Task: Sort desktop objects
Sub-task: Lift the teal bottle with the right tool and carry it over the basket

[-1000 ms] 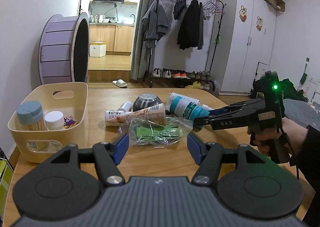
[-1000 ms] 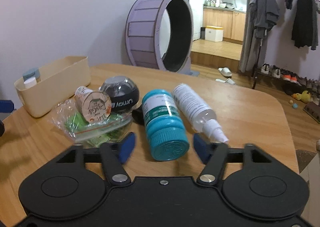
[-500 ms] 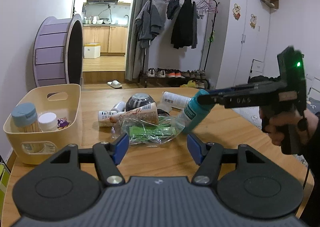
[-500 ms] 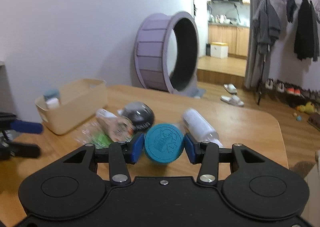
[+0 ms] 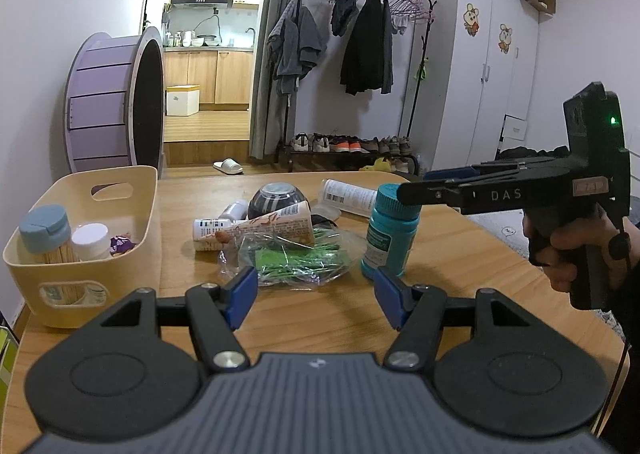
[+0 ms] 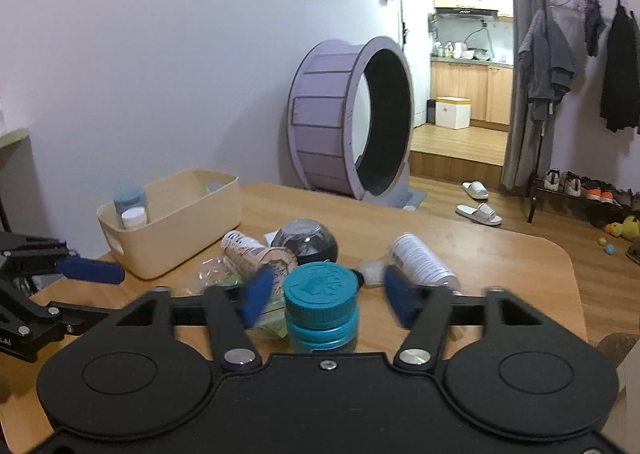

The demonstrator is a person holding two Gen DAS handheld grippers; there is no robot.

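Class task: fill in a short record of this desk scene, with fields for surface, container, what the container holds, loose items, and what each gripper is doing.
surface: wooden table
container: cream plastic basket, at the table's left end
in container: toothpick jar with blue lid, white-capped bottle
loose items: teal pill bottle standing upright; white spray bottle, cream tube, dark ball, clear bag of green items
left gripper: jaws apart, nothing between them
right gripper: jaws opening, either side of the teal pill bottle's cap
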